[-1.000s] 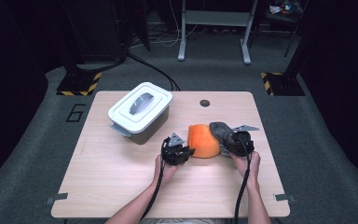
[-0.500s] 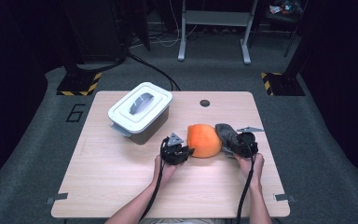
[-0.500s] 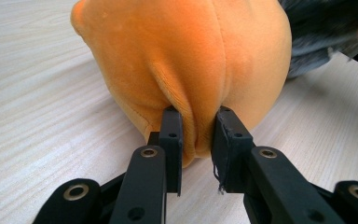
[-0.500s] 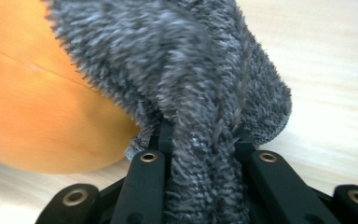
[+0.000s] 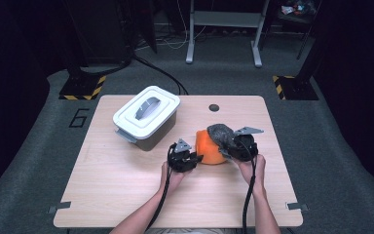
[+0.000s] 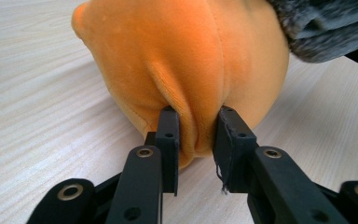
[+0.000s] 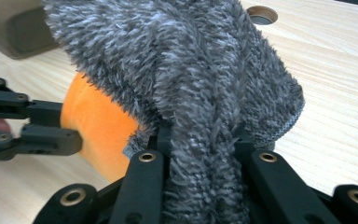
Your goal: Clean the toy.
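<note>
High view, left to right: white lidded box point(image 5: 146, 117) at table's point(image 5: 102, 195) far left, lid on. Left gripper point(image 5: 185, 157) pinching a fold of the orange plush point(image 6: 182, 60), jaws having just eased a little. Right gripper point(image 5: 238, 146) clamped on the grey fuzzy cloth point(image 7: 182, 84) draped over the orange piece near table centre. Seemingly mid-separation; possibly boxing left to do.

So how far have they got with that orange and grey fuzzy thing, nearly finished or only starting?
Still mid-job, I'd guess. Already done: both grippers have a hold. The left gripper, whose jaws have just been opening a little, pinches a fold of the orange plush; the right gripper is shut on the grey fuzzy cover. In hand: the grey cover sits partly over the orange piece. Left: the white lidded box stands closed and untouched.
</note>
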Motion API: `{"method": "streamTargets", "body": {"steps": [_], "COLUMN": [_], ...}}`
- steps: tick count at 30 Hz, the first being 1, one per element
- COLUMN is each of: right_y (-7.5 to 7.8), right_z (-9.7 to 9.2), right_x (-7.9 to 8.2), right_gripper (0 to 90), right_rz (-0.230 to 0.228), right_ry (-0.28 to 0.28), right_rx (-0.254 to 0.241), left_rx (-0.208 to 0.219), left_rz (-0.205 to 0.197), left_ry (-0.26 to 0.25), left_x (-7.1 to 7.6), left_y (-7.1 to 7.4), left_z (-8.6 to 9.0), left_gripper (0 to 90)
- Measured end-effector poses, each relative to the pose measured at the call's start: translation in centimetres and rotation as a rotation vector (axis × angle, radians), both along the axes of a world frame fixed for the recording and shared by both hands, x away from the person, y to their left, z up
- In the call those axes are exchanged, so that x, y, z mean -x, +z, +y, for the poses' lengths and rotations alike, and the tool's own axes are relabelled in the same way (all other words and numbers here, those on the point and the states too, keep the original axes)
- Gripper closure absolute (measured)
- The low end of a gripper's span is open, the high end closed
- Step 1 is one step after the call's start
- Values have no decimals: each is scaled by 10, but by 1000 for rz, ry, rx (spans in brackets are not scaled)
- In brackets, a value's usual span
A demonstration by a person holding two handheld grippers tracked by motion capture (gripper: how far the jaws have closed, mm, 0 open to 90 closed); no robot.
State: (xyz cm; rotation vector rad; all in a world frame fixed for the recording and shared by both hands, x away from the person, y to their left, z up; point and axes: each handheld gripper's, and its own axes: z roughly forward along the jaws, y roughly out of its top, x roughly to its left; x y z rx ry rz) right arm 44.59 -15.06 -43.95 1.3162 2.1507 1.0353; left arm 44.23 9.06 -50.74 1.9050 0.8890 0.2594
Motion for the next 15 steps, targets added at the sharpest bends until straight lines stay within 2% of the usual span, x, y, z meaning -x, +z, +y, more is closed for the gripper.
{"method": "streamTargets", "body": {"steps": [8, 13, 15], "right_y": [-2, -3, -3], "right_z": [-1, 0, -1], "right_x": [-6, -10, -12], "right_gripper": [737, 736, 736], "right_rz": [6, 4, -1], "right_ry": [-20, -38, -30], "right_rx": [17, 15, 20], "left_rx": [-38, -97, -97], "left_rz": [-33, -61, -64], "left_ry": [-4, 2, 14], "left_x": [2, 4, 4], "left_y": [0, -2, -3], "left_z": [1, -1, -1], "left_gripper": [526, 451, 443]}}
